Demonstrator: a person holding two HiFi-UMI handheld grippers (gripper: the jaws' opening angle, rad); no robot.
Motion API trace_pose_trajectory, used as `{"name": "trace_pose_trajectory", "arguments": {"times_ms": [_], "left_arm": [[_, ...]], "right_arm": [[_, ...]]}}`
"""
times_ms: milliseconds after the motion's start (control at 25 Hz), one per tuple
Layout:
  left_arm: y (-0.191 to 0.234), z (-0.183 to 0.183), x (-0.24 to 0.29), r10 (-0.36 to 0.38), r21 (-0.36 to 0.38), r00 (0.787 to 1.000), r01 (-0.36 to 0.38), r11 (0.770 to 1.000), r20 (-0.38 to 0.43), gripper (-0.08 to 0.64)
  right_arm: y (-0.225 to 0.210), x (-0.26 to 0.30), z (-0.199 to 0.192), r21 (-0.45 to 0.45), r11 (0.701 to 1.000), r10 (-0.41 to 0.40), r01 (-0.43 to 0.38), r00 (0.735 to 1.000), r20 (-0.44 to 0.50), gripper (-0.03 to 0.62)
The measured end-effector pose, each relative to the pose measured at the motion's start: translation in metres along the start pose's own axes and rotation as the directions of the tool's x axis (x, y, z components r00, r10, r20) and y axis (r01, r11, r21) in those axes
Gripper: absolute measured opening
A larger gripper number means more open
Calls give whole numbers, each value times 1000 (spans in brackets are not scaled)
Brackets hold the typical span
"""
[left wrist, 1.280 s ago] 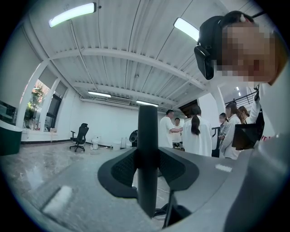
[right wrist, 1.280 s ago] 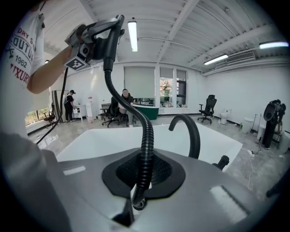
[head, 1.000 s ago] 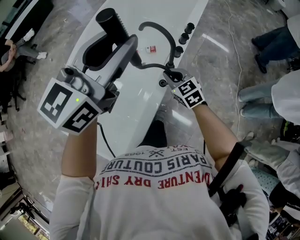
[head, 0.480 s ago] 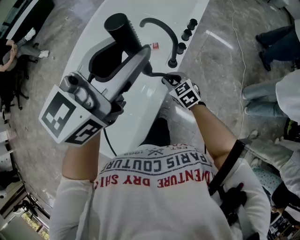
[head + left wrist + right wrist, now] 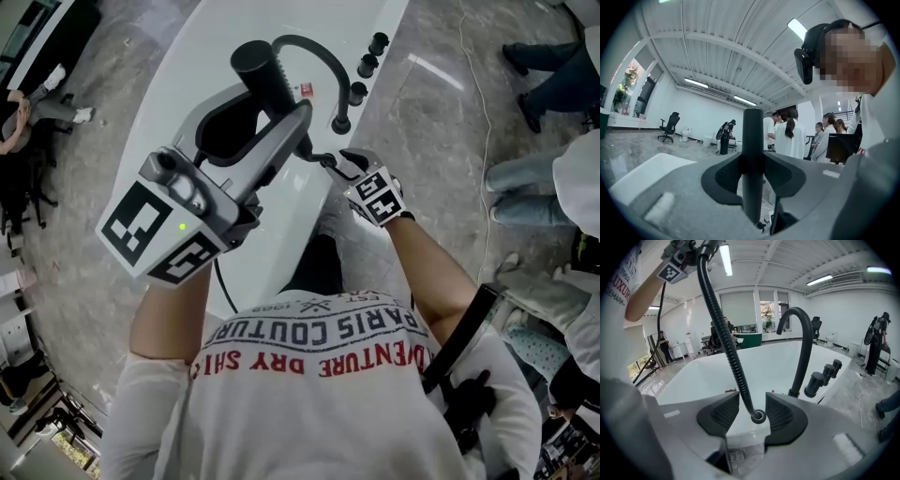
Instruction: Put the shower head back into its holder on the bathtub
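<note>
Two grippers, two very different jobs right now. My left gripper [image 5: 281, 127] is clamped on the shower head [image 5: 258, 67], pads pressed against both sides of its black handle. In the left gripper view the handle stands nearly upright between the jaws, well above the bathtub [image 5: 693, 376].

My right gripper [image 5: 336, 161] is down at the tub's right-hand rim, and its jaws have just been opening. They stand spread, with the ribbed hose [image 5: 724, 333] running down between them, and as far as I can see neither pad presses on it. The hose ends in a small ring on the rim, which I take to be the holder [image 5: 758, 416]. It sits just beside the foot of the arched spout [image 5: 801, 348], with the row of black knobs [image 5: 825, 373] further along the same edge.

So here's what the coming move turns on. From the left gripper, the holder lies below and off to the right in the head view. The right gripper is far nearer to it, but it carries nothing. I reckon the left hand has to bring the handle's lower end down over that ring, with its long axis lined up along the hose. The loose hose could snag on the spout on the way.
</note>
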State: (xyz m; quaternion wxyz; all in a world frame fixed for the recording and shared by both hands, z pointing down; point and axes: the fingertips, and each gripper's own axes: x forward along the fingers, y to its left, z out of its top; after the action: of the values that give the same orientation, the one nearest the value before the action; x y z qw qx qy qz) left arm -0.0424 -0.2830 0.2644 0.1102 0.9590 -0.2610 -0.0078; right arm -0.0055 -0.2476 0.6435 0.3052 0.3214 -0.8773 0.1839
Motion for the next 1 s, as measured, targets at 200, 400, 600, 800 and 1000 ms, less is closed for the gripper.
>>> {"name": "trace_pose_trajectory", "arguments": {"times_ms": [200,400,600,800,1000], "left_arm": [[12,-19,15,20,-26,1000,-21,999,-14,141],[11,-48,22,26,15,999,-25,1000,-25,141],[10,-77,29,31,18,999,-31,999,-34,141],[17,-98,33,57,5,998,-57,998,-30,141],[25,-123,30,115,-14,993,-115,993,-12,141]], "right_arm": [[-1,-16,-4,18,1000,3,-4,1000,28,156],[0,-36,-2,65,998,-18,13,996,86,114],[-3,-57,2,108,993,-52,38,989,138,73],[-11,-73,8,145,988,-82,57,982,170,21],[-9,-84,4,241,970,-86,36,976,199,-2]]}}
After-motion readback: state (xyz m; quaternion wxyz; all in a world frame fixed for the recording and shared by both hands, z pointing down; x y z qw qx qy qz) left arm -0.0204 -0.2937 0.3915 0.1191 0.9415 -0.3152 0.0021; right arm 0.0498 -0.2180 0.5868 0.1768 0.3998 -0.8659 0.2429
